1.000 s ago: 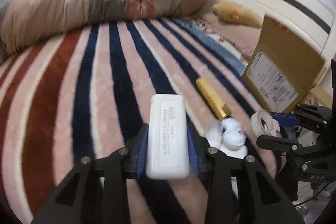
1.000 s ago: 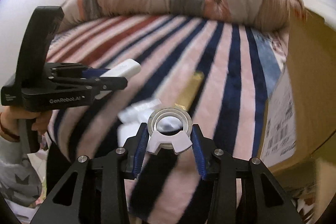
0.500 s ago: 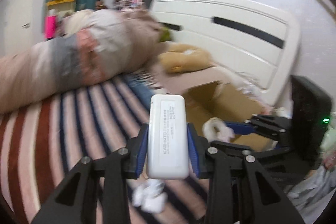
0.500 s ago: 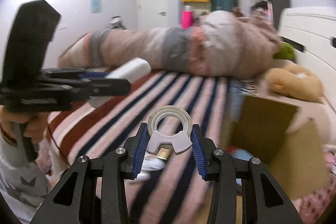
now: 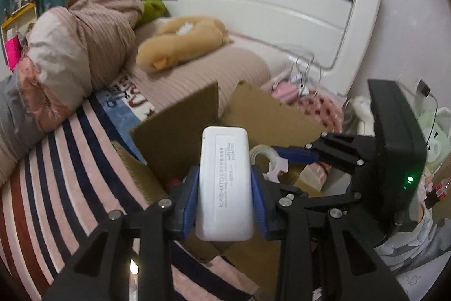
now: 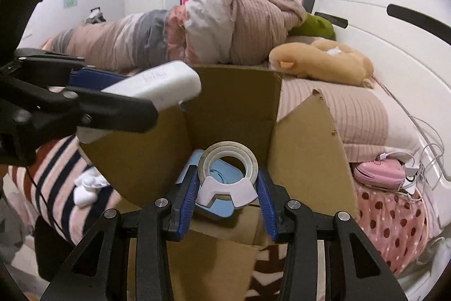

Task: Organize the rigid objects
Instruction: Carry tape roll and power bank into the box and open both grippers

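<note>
My left gripper (image 5: 224,196) is shut on a white rectangular power bank (image 5: 224,182) and holds it in the air over the near rim of an open cardboard box (image 5: 265,114). It also shows from the side in the right wrist view (image 6: 157,86). My right gripper (image 6: 227,193) is shut on a roll of clear tape in a white dispenser (image 6: 227,174), held above the box opening (image 6: 234,106). A light blue object (image 6: 217,174) lies inside the box. The tape roll also shows in the left wrist view (image 5: 266,160).
The box stands on a bed with a striped blanket (image 5: 48,182). A rolled duvet (image 6: 174,27), a tan plush toy (image 6: 324,64) and a white headboard (image 5: 270,4) lie beyond. A small white figure (image 6: 87,186) lies on the blanket left of the box.
Both grippers swung right from the striped blanket to the cardboard box, still holding the power bank and the tape. The gold tube and white figure left the left wrist view.
</note>
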{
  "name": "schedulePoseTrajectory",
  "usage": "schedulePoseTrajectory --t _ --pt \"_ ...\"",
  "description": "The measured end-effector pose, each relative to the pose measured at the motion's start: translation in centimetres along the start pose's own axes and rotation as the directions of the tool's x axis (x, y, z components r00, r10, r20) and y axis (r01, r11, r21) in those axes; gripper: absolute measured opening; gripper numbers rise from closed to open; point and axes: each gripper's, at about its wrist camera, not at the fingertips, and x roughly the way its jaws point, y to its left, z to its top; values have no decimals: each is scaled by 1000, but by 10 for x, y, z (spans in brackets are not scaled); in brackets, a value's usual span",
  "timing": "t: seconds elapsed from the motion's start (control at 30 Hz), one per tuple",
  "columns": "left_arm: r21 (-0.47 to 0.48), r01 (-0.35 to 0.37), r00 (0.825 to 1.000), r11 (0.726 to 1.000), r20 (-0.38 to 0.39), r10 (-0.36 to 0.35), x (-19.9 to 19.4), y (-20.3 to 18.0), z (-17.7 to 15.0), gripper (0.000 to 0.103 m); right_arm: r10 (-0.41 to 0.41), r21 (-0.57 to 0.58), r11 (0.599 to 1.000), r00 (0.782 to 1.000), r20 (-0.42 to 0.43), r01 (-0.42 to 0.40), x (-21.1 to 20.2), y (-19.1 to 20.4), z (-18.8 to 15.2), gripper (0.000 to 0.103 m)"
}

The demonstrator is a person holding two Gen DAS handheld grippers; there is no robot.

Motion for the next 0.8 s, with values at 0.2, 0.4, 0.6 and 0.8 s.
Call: schedulePoseTrajectory --t 0.2,0.4,0.6,0.8 --pt "4 -12 997 1000 -74 12 28 1 -1 32 15 10 1000 1000 6 -15 6 -12 -4 37" --pt "9 -7 998 1000 -70 7 29 1 -1 32 13 16 1000 1000 3 -13 9 -15 -5 39" --pt "-14 -9 999 1000 -38 8 14 7 -1 44 11 16 1000 1000 7 -11 8 -13 -5 50" --pt "-57 -15 999 998 35 17 -20 25 -8 56 34 30 999 999 42 -36 -2 -8 2 50"
